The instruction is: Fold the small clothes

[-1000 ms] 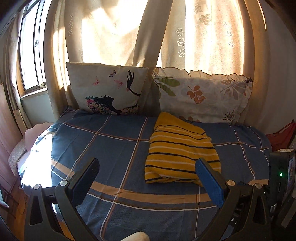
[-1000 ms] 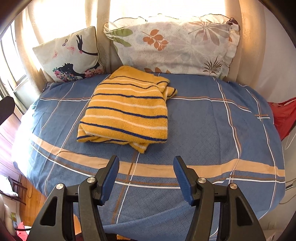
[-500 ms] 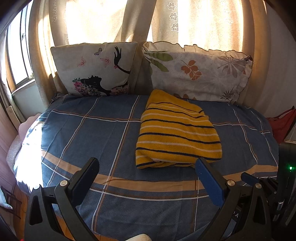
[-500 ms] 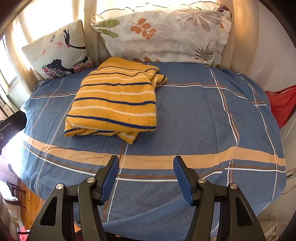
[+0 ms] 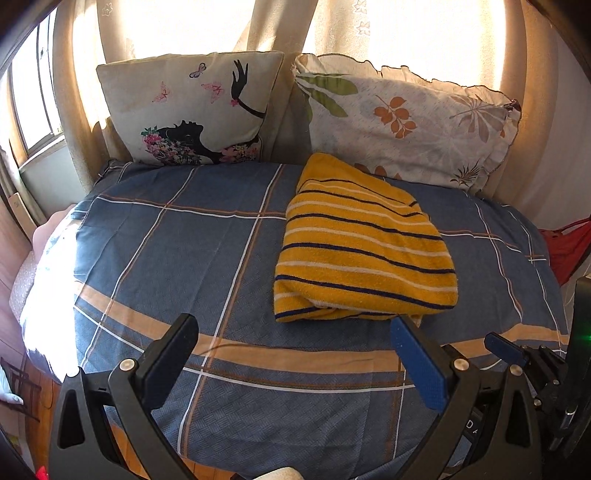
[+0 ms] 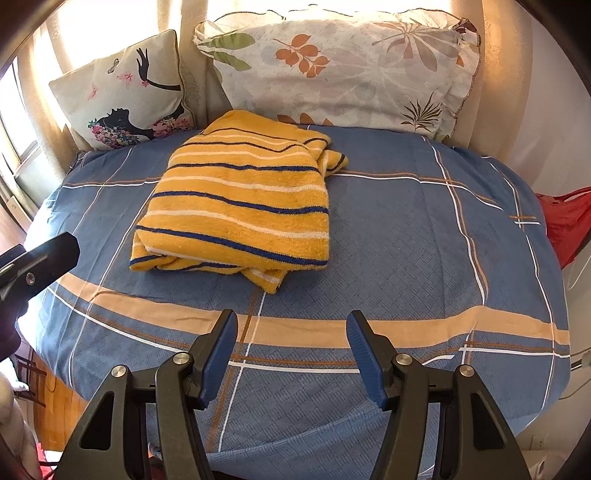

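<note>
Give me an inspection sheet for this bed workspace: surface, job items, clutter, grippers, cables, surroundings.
Surface: blue plaid bedsheet, mostly smooth, sunlit at the left edge.
Job's things: yellow striped garment lies folded, one corner poking out at its near edge.
Clutter: red bag off the bed's right side.
Grippers: left gripper wide open, empty; right gripper open, empty; both short of the garment.
Cables: a thin line at the right edge, unclear whether it is a cable.
Surroundings: silhouette cushion and leaf-print pillow against backlit curtains; window at left.
</note>
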